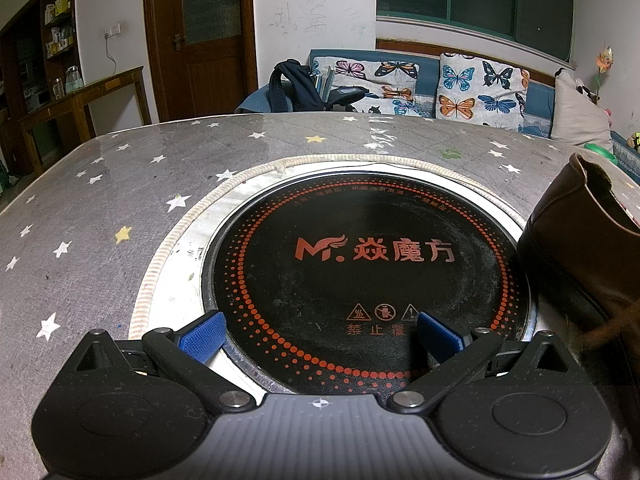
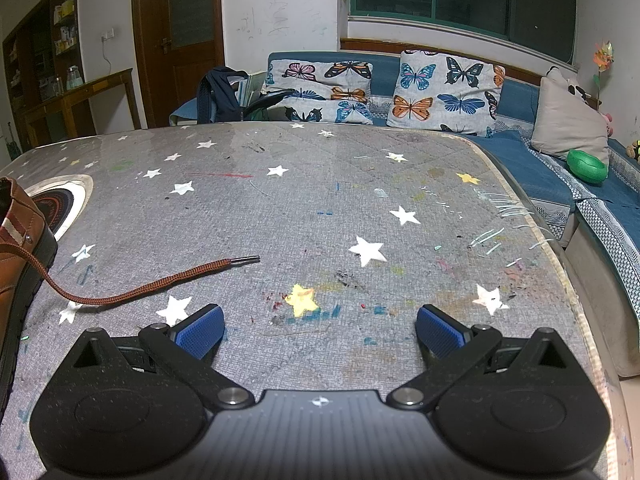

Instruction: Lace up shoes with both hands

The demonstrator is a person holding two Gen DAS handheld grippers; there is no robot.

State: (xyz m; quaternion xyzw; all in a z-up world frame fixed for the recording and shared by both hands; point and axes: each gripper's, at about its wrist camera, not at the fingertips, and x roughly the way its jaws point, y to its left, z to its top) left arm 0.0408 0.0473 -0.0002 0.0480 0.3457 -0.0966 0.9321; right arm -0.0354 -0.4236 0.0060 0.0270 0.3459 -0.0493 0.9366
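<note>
Both grippers sit nearest the cameras with their jaws spread wide and nothing between them. Your left gripper (image 1: pixel 320 334) hovers over the near rim of the round black cooktop (image 1: pixel 360 256) set into the bench (image 1: pixel 120 200). Your right gripper (image 2: pixel 320 330) hovers over bare star-printed cloth further to the right.

Locate the brown shoe (image 1: pixel 580 240) between the two grippers: it stands at the right edge of the left wrist view, partly on the cooktop, and at the left edge of the right wrist view. This central placement appears intended to give each gripper its own side of the shoe.

Note the free lace (image 2: pixel 152 286). It runs from the shoe out to the right across the cloth and ends in a dark tip (image 2: pixel 247 259) lying flat, far-left of your right gripper and apart from it. Laid out straight like this, the lace end is easy to reach from the right side.

Judge the task as barely begun: no lace is held. The lace on the shoe's left side shows only as a blur at the edge of the left wrist view, so you cannot tell how it lies.
</note>
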